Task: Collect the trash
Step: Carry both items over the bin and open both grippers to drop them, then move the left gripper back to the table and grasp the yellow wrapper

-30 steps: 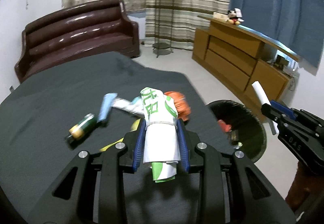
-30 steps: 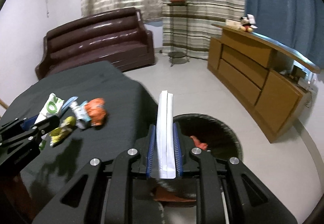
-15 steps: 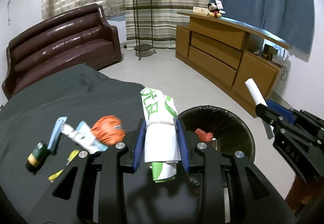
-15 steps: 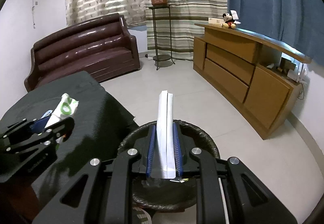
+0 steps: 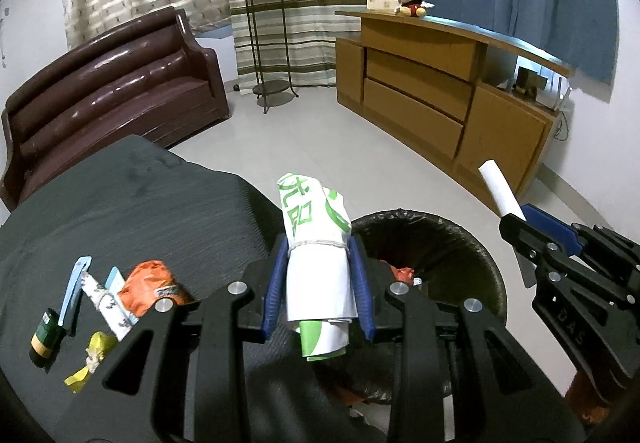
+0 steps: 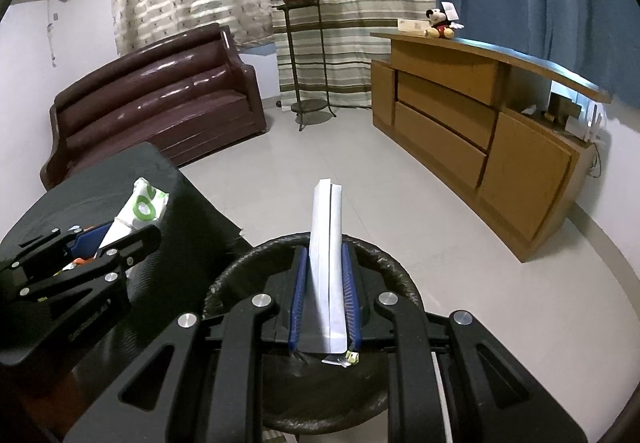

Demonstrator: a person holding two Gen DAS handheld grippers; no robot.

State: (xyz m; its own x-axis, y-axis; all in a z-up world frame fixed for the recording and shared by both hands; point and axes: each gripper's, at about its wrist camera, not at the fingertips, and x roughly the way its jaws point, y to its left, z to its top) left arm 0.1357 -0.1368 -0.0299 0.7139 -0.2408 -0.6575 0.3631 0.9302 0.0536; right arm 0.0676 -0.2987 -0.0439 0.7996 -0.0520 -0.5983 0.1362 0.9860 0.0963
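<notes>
My left gripper (image 5: 319,275) is shut on a white wrapper with green print (image 5: 314,243), held at the table's right edge beside the black trash bin (image 5: 460,243). It also shows in the right wrist view (image 6: 116,239) with the wrapper (image 6: 138,211). My right gripper (image 6: 325,283) is shut on a folded white paper (image 6: 327,243), held upright over the bin (image 6: 400,275). In the left wrist view the right gripper (image 5: 520,231) and its paper (image 5: 500,189) are at the right of the bin. Red trash (image 5: 404,275) lies inside the bin.
On the dark table (image 5: 140,203) lie an orange wrapper (image 5: 150,285), a white tube (image 5: 106,303), a blue strip (image 5: 74,291), a small green bottle (image 5: 44,337) and a yellow scrap (image 5: 94,359). A brown sofa (image 5: 108,95), a plant stand (image 5: 268,43) and a wooden sideboard (image 5: 440,99) stand behind.
Both grippers have swung right from the table toward the bin. The right gripper with its paper now sits over the bin; the left one has reached the table's edge.
</notes>
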